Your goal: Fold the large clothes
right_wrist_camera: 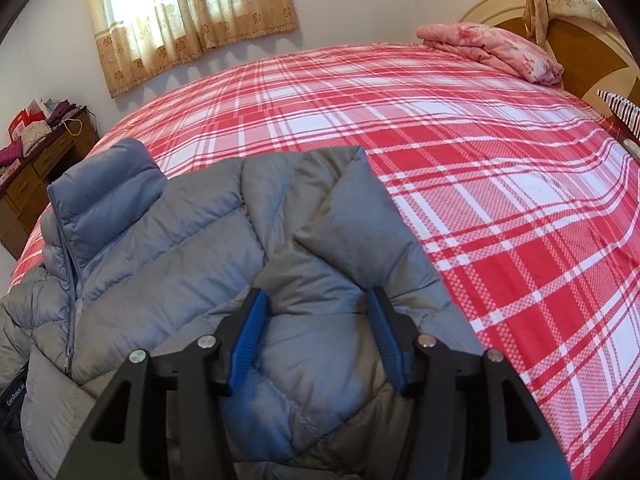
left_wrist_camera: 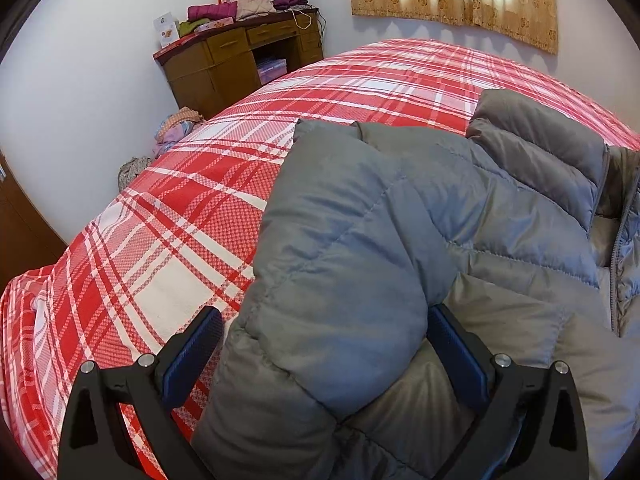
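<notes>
A grey quilted puffer jacket lies on a red and white plaid bed, front side up with its zipper and collar showing. Both sleeves are folded in over the body. My left gripper is open, its blue pads on either side of the folded left sleeve. In the right wrist view the jacket lies at the lower left of the bed. My right gripper is open, its pads straddling the folded right sleeve.
A wooden desk piled with clothes and boxes stands against the far wall. Clothes lie on the floor beside the bed. A folded pink quilt lies by the headboard. Curtains hang behind the bed.
</notes>
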Action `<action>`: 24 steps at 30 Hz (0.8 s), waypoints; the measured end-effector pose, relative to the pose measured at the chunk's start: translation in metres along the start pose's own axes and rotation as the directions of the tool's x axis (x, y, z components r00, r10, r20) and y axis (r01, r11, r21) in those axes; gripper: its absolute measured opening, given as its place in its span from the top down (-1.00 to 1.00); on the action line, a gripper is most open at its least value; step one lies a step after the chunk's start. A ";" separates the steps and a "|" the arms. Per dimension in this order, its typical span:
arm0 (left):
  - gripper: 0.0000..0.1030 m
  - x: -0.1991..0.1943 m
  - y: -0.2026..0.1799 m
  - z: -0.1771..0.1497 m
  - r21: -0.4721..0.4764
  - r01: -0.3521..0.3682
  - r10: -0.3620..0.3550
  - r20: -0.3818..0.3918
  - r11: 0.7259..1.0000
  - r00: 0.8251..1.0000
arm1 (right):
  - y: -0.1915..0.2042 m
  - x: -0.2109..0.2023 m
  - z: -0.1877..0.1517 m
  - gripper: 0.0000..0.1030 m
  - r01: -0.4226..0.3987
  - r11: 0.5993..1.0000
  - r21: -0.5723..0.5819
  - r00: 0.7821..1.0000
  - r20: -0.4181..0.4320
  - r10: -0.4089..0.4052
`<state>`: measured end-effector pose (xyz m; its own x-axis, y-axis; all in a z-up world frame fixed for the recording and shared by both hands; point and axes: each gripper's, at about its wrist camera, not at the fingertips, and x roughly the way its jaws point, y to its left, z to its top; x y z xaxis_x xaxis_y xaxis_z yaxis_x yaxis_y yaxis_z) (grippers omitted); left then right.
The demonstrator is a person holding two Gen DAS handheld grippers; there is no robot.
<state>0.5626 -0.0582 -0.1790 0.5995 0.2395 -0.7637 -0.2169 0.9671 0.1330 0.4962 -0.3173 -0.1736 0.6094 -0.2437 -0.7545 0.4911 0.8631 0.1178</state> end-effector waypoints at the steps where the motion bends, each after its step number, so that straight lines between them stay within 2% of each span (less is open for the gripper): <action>1: -0.98 0.000 0.000 0.000 0.001 -0.002 0.002 0.002 1.000 1.000 | 0.000 0.000 0.000 -0.11 0.001 1.000 -0.001 1.000 -0.001 -0.001; 8: -0.98 -0.001 0.000 0.000 0.004 0.006 -0.006 -0.001 1.000 1.000 | 0.004 0.000 0.000 -0.17 0.004 1.000 -0.013 1.000 -0.008 -0.004; 11: -0.98 -0.007 0.013 0.008 0.008 0.077 -0.077 -0.053 0.997 0.996 | 0.008 -0.005 0.006 -0.40 -0.027 0.998 -0.051 0.998 -0.050 0.025; 14: -0.98 -0.032 0.032 0.027 -0.043 0.153 -0.153 -0.001 0.987 0.988 | 0.014 -0.020 0.021 -0.51 -0.084 0.994 -0.067 0.995 -0.063 0.080; 16: -0.98 -0.044 0.038 0.054 -0.052 0.206 -0.204 0.045 0.977 0.978 | 0.029 -0.034 0.043 -0.67 -0.113 0.988 -0.101 0.993 -0.027 0.111; 17: -0.98 -0.044 0.036 0.065 -0.045 0.214 -0.212 0.045 0.976 0.976 | 0.037 -0.038 0.053 -0.71 -0.132 0.986 -0.106 0.991 -0.014 0.131; 19: -0.98 -0.038 0.026 0.086 -0.026 0.201 -0.200 0.043 0.979 0.979 | 0.059 -0.043 0.073 -0.92 -0.172 0.979 -0.114 0.985 0.004 0.173; 21: -0.98 -0.027 0.018 0.099 -0.023 0.166 -0.165 0.037 0.986 0.986 | 0.091 -0.037 0.093 -0.95 -0.203 0.970 -0.134 0.979 -0.001 0.205; 24: -0.98 -0.009 0.008 0.109 -0.057 0.207 -0.208 -0.023 0.977 0.978 | 0.131 -0.018 0.113 -0.95 -0.236 0.962 -0.141 0.972 -0.030 0.234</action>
<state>0.6397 -0.0433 -0.1023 0.6138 0.0309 -0.7888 -0.1322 0.9892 -0.0641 0.6200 -0.2502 -0.0715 0.6882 -0.0218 -0.7252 0.2410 0.9496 0.2002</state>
